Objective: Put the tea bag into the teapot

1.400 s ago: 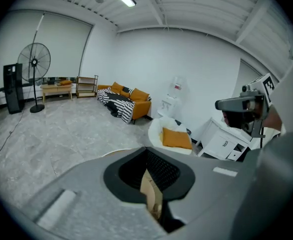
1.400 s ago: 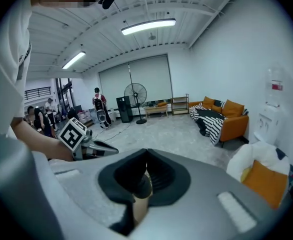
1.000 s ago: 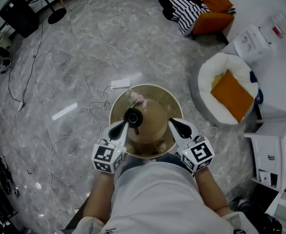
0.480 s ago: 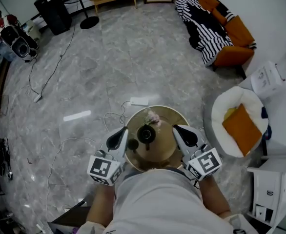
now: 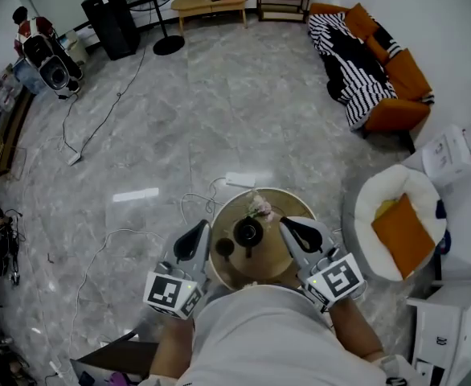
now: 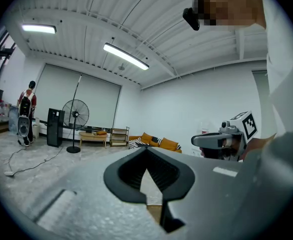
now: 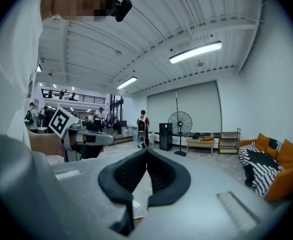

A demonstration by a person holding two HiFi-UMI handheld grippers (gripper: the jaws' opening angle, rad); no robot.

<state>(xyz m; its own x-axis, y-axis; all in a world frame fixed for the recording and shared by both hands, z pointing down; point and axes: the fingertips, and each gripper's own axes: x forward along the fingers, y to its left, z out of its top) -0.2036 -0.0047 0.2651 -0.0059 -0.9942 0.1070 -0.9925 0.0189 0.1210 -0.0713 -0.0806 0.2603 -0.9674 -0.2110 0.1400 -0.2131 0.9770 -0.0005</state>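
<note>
On round table [image 5: 257,268], grey marble floor [image 5: 219,95]: teapot [image 5: 247,232]; left gripper [image 5: 198,232], right gripper [image 5: 290,228] fingers together.

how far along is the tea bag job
Nothing looks done yet. The left gripper and right gripper are both shut and empty, either side of the teapot. I can't make out a tea bag, so picking it up and dropping it in remain.
</note>
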